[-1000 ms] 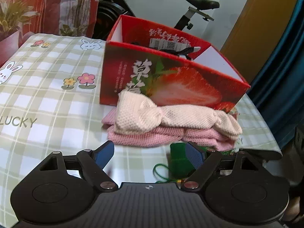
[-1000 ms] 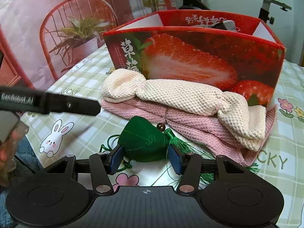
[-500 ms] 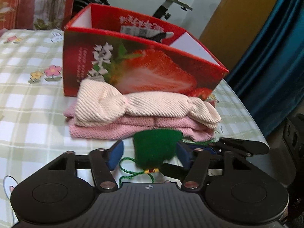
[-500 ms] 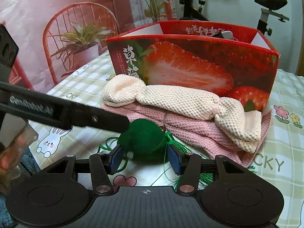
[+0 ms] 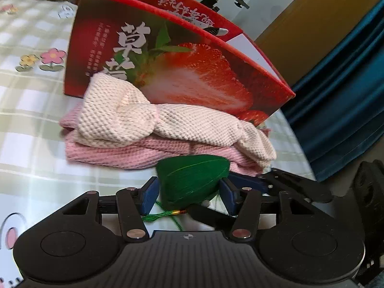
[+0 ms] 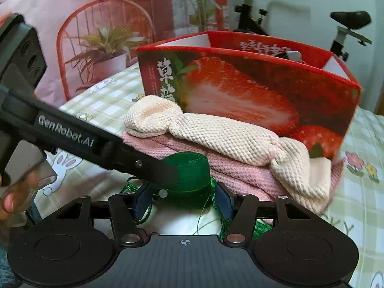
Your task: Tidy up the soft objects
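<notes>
A green cone-shaped sachet (image 5: 192,180) with a green tassel hangs low over the checked tablecloth, in front of the folded cloths. My left gripper (image 5: 189,196) has its blue pads pressed on both sides of it. In the right wrist view the sachet (image 6: 192,172) sits between the jaws of my right gripper (image 6: 182,202), which are opening, with a small gap at the pads. One left finger (image 6: 144,165) crosses in front of it. A cream knit cloth (image 5: 144,120) lies on a folded pink knit cloth (image 5: 108,153).
A red strawberry-printed box (image 5: 192,76) stands open-topped right behind the cloths, with some items inside. The table edge and a blue curtain (image 5: 336,96) are at the right. An exercise bike (image 6: 348,28) and a red chair (image 6: 96,48) stand beyond the table.
My left gripper came down and in around the green sachet and closed on it. The right gripper's jaws widened slightly around the sachet, and the right hand stayed put.
</notes>
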